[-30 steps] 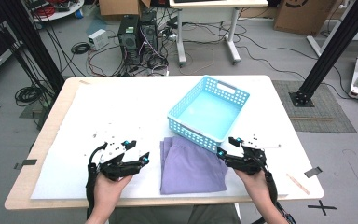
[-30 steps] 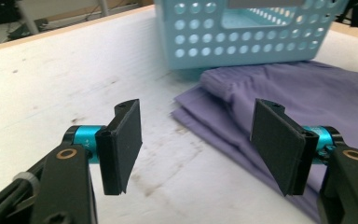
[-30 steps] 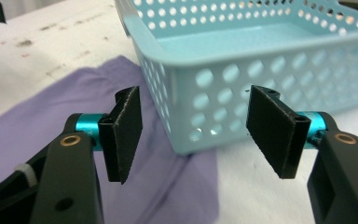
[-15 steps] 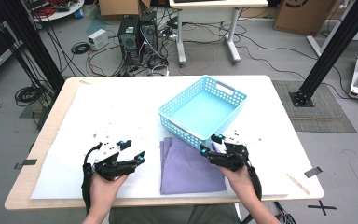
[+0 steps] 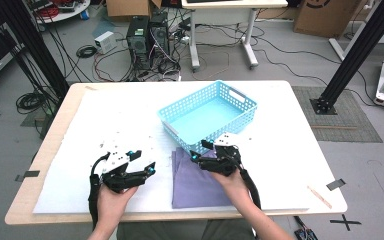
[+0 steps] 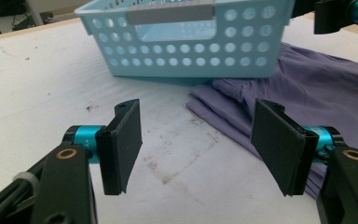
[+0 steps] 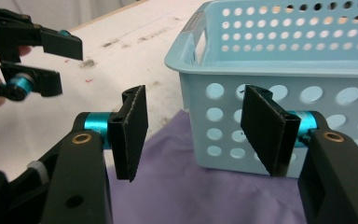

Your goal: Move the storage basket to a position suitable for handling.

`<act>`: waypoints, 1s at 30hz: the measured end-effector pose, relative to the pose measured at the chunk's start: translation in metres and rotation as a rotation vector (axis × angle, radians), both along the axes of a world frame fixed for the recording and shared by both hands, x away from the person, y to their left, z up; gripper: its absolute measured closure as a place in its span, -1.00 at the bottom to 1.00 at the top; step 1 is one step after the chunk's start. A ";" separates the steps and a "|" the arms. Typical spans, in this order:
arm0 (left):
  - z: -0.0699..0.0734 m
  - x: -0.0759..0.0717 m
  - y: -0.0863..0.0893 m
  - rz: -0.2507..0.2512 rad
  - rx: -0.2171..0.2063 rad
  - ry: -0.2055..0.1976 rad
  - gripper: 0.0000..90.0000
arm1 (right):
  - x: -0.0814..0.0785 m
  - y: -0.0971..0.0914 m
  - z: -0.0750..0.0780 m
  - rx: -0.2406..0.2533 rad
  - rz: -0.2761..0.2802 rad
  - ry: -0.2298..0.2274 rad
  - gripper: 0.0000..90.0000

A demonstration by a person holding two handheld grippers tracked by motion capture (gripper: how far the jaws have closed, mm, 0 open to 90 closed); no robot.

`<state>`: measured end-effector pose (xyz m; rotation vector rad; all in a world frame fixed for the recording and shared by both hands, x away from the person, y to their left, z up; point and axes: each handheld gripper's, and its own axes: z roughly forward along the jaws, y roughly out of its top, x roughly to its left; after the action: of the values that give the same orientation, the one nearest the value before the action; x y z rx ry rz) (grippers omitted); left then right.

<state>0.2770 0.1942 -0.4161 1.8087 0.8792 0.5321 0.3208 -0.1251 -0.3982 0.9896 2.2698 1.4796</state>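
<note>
- Right gripper (image 5: 206,151) hovers over the purple cloth (image 5: 200,180), jaws apart after just closing a little, nothing between them
- Left gripper (image 5: 142,162) spread and empty over the white table cover (image 5: 105,115)
- The cloth's far edge lies under the blue basket (image 5: 240,102)

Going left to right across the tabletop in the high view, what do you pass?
Left gripper → purple cloth → right gripper, over the cloth → bare right part of the table. The blue basket sits farther back, above the cloth, so it is left out of the order.
</note>
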 end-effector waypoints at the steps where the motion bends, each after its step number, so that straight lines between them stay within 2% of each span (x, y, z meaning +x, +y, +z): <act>1: 0.000 0.001 0.000 -0.002 0.001 -0.001 -0.25 | 0.002 0.006 0.001 0.002 -0.003 0.000 -0.10; 6: -0.001 0.002 0.002 0.002 0.001 0.006 -0.25 | 0.011 0.017 0.003 0.009 0.006 0.011 -0.06; 7: -0.001 0.003 0.002 0.004 0.000 0.006 -0.25 | 0.015 0.024 0.001 0.002 0.010 0.019 -0.06; 13: -0.001 0.006 0.005 0.014 -0.015 0.007 -0.25 | 0.023 0.043 -0.001 -0.004 0.008 0.027 -0.09; 16: -0.001 0.009 0.005 0.020 -0.022 0.012 -0.25 | 0.033 0.059 -0.002 -0.020 0.011 0.058 -0.13; 17: -0.001 0.010 0.005 0.022 -0.020 0.012 -0.25 | 0.033 0.059 -0.002 -0.020 0.011 0.058 -0.13; 18: -0.001 0.011 0.005 0.025 -0.020 0.010 -0.25 | 0.037 0.065 -0.005 -0.036 0.019 0.085 -0.14; 21: -0.002 0.014 0.008 0.035 -0.031 0.018 -0.25 | 0.038 0.070 -0.012 -0.065 0.029 0.108 -0.16; 24: -0.003 0.016 0.008 0.038 -0.033 0.022 -0.25 | 0.035 0.066 -0.012 -0.086 0.033 0.100 -0.17; 26: -0.004 0.017 0.009 0.039 -0.031 0.025 -0.25 | 0.031 0.060 -0.012 -0.077 0.042 0.109 -0.18; 28: -0.003 0.018 0.008 0.047 -0.032 0.020 -0.25 | 0.026 0.050 -0.011 -0.069 0.050 0.079 -0.19; 29: -0.003 0.018 0.008 0.047 -0.032 0.020 -0.25 | 0.026 0.050 -0.011 -0.069 0.050 0.079 -0.19; 30: -0.003 0.019 0.007 0.047 -0.028 0.016 -0.25 | 0.020 0.037 -0.008 -0.054 0.044 0.036 -0.19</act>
<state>0.2961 0.2016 -0.4192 1.7729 0.9376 0.5333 0.3412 -0.0881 -0.4065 0.9644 2.3587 1.4200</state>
